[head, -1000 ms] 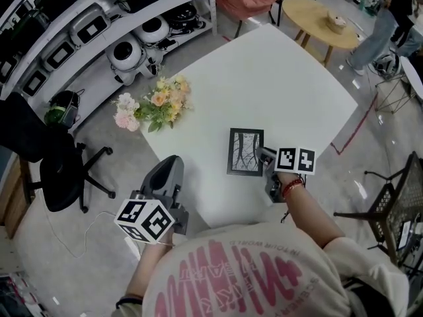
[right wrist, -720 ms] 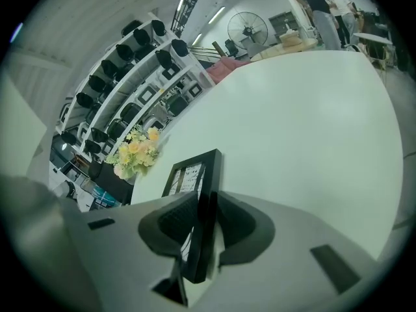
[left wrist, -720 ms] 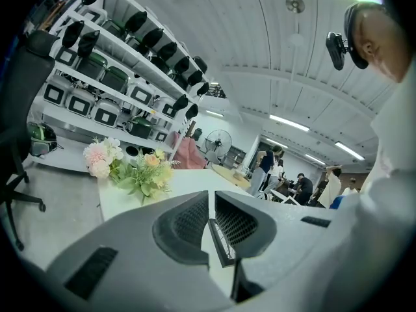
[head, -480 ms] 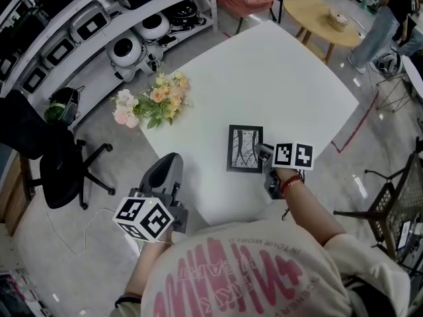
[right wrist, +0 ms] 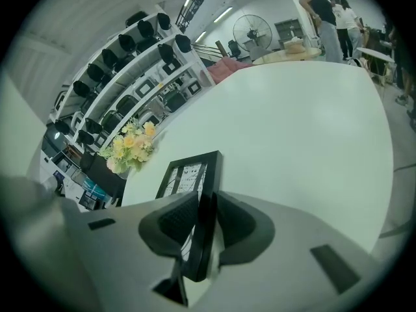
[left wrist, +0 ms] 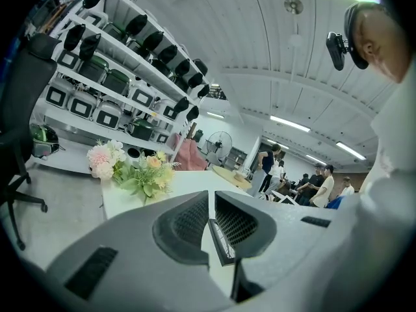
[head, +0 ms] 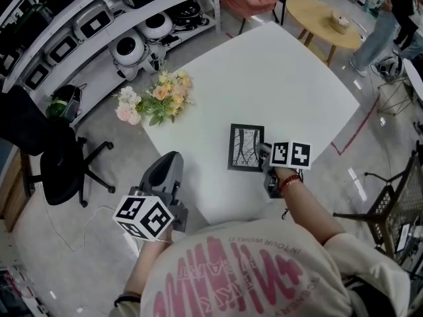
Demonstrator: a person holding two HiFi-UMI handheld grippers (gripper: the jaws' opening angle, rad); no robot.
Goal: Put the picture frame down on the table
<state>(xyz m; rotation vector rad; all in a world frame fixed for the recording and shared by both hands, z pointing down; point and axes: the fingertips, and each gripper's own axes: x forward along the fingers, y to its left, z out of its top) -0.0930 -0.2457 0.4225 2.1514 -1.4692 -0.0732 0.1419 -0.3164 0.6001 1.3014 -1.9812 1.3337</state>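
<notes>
Picture frame clamped at table's near edge

Black picture frame [head: 246, 147] sits low over the near part of the white table [head: 284, 71], its printed face up; it looks flat or close to it, though whether it rests fully on the surface cannot be told. The right gripper [head: 264, 153] grips the frame's right rail, and in the right gripper view the jaws press on either side of that dark rail. The left gripper [head: 169, 166] hangs off the table's near-left edge over the grey floor, well apart from the frame, its jaws drawn together to a thin slit with nothing between them. A bouquet of pink and yellow flowers [head: 155, 101] lies at the table's left edge. Beyond it stand white shelves [head: 99, 25] of appliances, with a black office chair [head: 53, 164] at left.
</notes>
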